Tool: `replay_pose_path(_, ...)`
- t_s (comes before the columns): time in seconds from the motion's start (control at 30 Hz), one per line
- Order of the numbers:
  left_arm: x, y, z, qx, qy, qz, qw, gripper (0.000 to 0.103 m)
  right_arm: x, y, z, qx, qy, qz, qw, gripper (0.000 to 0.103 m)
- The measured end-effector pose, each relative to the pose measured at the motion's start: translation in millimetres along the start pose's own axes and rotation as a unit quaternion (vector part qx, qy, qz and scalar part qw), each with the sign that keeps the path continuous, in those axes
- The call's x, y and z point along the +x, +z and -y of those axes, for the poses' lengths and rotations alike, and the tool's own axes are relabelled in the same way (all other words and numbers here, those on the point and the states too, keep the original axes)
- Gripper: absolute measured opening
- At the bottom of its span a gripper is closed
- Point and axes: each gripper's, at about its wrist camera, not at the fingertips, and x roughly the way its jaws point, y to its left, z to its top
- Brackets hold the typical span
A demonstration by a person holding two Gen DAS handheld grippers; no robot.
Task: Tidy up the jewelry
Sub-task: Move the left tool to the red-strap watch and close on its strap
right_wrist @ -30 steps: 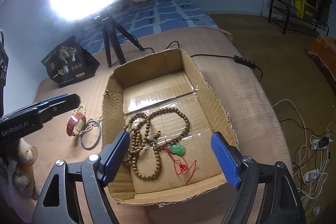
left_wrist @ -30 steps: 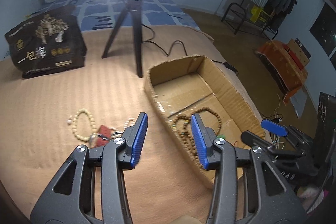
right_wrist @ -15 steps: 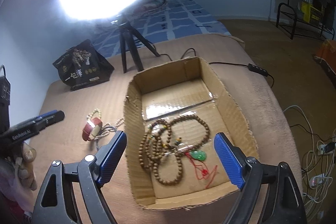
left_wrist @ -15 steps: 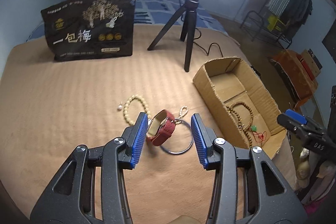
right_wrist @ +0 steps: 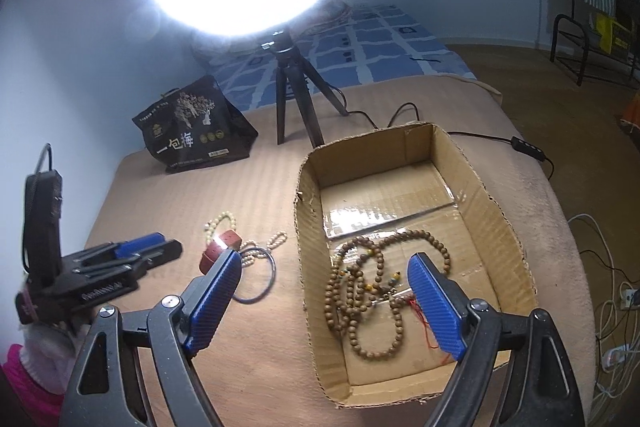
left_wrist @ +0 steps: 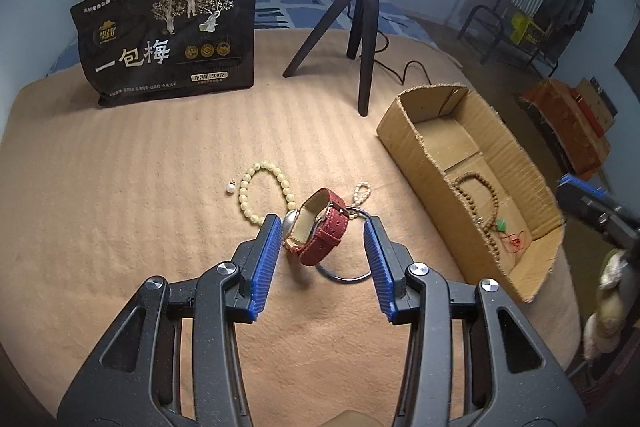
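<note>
The left gripper (left_wrist: 324, 251) is gaping wide over the bed (left_wrist: 120, 187), gripping nothing, with the red watch (left_wrist: 318, 227) lying between its pads. The right gripper (right_wrist: 326, 301) is spreading wide, empty, above the near-left wall of the cardboard box (right_wrist: 500, 227) holding the wooden bead necklace (right_wrist: 360, 291).

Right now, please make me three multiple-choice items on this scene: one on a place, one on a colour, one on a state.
1. Where does the wooden bead necklace lie?
A. in the cardboard box
B. on the black bag
C. around the tripod

2. What colour is the strap of the watch?
A. green
B. red
C. white

3. How is the left gripper?
A. shut on the watch
B. shut on nothing
C. open, with the watch between its fingers

Answers:
1. A, the brown beads rest on the box floor.
2. B, the strap is dark red in the left wrist view.
3. C, a gap shows between the right blue pad and the watch.
</note>
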Motion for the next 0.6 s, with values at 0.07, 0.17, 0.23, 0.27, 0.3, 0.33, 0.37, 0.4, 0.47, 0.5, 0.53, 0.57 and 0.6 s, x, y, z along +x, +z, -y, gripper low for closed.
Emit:
replay_pose_path(0.07,5,-2,2,0.007,0.005,-0.004,1.0,0.043,0,1,1,0.003,0.001,0.0,1.0,0.087)
replay_pose_path(0.17,15,-6,9,0.027,0.017,-0.011,0.9994,0.043,3,2,3,0.01,-0.001,-0.002,1.0,0.087)
replay_pose_path(0.23,20,-8,14,0.041,0.026,-0.014,0.9987,0.043,3,2,4,0.012,-0.001,-0.003,1.0,0.087)
replay_pose_path(0.27,22,-8,16,0.045,0.028,-0.015,0.9985,0.043,3,2,5,0.012,-0.001,-0.003,1.0,0.087)
replay_pose_path(0.3,24,-9,17,0.048,0.031,-0.016,0.9982,0.043,3,2,5,0.011,-0.002,-0.003,1.0,0.087)
replay_pose_path(0.33,26,-9,18,0.051,0.034,-0.016,0.998,0.043,3,2,5,0.011,-0.002,-0.003,1.0,0.087)
replay_pose_path(0.37,28,-9,19,0.054,0.035,-0.017,0.9978,0.043,3,2,5,0.011,-0.002,-0.003,1.0,0.087)
replay_pose_path(0.4,29,-9,19,0.057,0.036,-0.018,0.9976,0.043,3,2,6,0.012,-0.002,-0.004,1.0,0.087)
replay_pose_path(0.47,34,-10,21,0.063,0.042,-0.02,0.9969,0.043,3,1,7,0.013,-0.003,-0.005,1.0,0.087)
replay_pose_path(0.5,36,-11,22,0.066,0.044,-0.021,0.9966,0.043,4,1,7,0.014,-0.003,-0.006,1.0,0.087)
replay_pose_path(0.53,39,-11,23,0.069,0.046,-0.023,0.9963,0.043,4,1,7,0.015,-0.003,-0.007,1.0,0.087)
replay_pose_path(0.57,42,-12,23,0.07,0.048,-0.025,0.9961,0.043,4,1,7,0.015,-0.003,-0.007,1.0,0.087)
replay_pose_path(0.6,44,-12,23,0.072,0.049,-0.026,0.9959,0.043,4,1,7,0.014,-0.002,-0.008,1.0,0.087)
